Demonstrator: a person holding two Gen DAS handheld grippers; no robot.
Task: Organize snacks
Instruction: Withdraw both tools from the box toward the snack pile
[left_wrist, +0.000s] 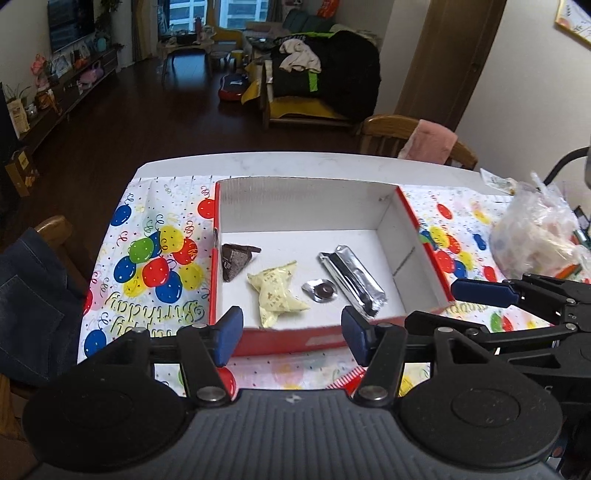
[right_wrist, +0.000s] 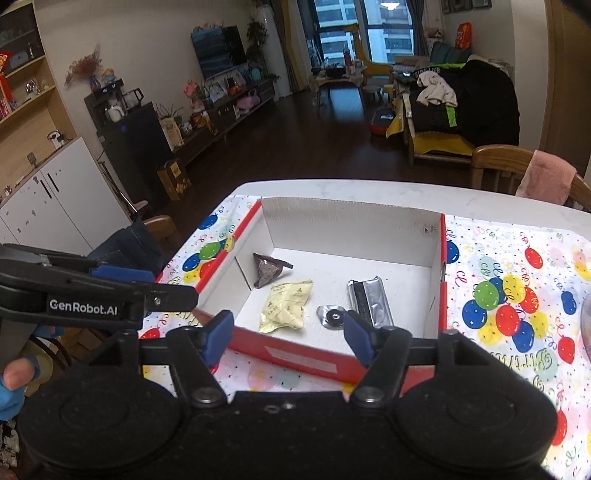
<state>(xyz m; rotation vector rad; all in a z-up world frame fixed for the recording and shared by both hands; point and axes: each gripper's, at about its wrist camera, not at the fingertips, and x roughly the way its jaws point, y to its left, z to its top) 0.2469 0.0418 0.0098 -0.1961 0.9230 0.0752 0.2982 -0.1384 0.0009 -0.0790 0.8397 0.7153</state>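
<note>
A red box with a white inside stands on the balloon-print tablecloth. In it lie a dark triangular packet, a pale yellow packet, a small round foil piece and a silver wrapper. My left gripper hovers open over the box's near wall, nothing between its blue pads. My right gripper is also open and empty, above the box's near wall. Each gripper shows at the edge of the other's view.
A clear plastic bag of snacks lies on the cloth to the right of the box. Wooden chairs stand at the far right corner and at the left side, with denim cloth draped there. A person's thumb shows at left.
</note>
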